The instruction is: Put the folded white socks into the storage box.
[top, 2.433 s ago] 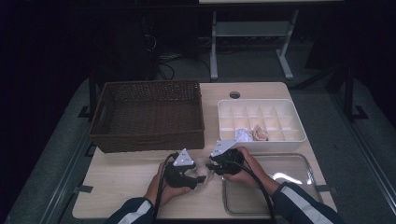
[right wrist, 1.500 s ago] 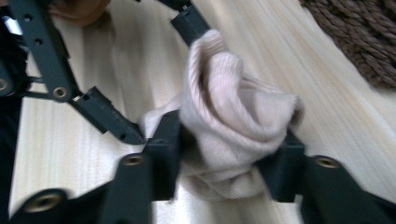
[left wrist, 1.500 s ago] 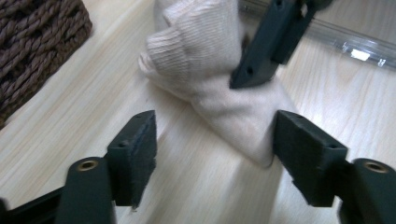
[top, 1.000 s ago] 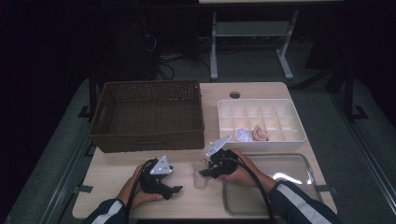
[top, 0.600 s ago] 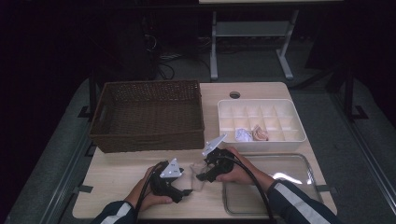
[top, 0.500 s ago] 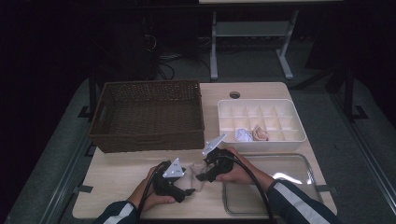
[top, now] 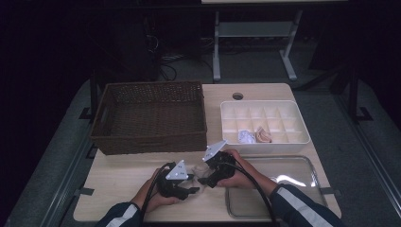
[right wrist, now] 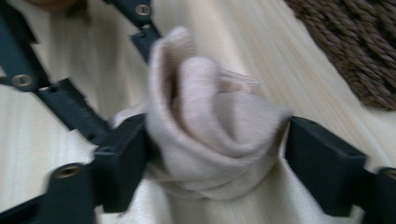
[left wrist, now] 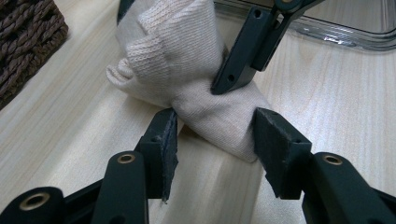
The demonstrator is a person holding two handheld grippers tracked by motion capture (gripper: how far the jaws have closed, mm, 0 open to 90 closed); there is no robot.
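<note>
A rolled beige knitted sock (left wrist: 187,60) lies on the wooden table between my two grippers. My left gripper (left wrist: 215,135) has just been closing, and both its pads now press the sock's near end. My right gripper (right wrist: 217,144) has just been opening; the thick roll of the sock (right wrist: 210,126) sits between its spread jaws, brushing them. One of the right gripper's fingers (left wrist: 240,56) rests against the sock in the left gripper view. In the high view the left gripper (top: 191,185) and the right gripper (top: 204,177) meet tip to tip near the table's front edge.
A brown wicker basket (top: 150,116) stands at the back left. A white compartment box (top: 302,137) at the back right holds two rolled items (top: 246,136). A clear tray (top: 279,189) lies at the front right, under the right forearm.
The left hand has moved right, bringing its gripper up to the right gripper and the sock. The right hand has stayed where it was.
</note>
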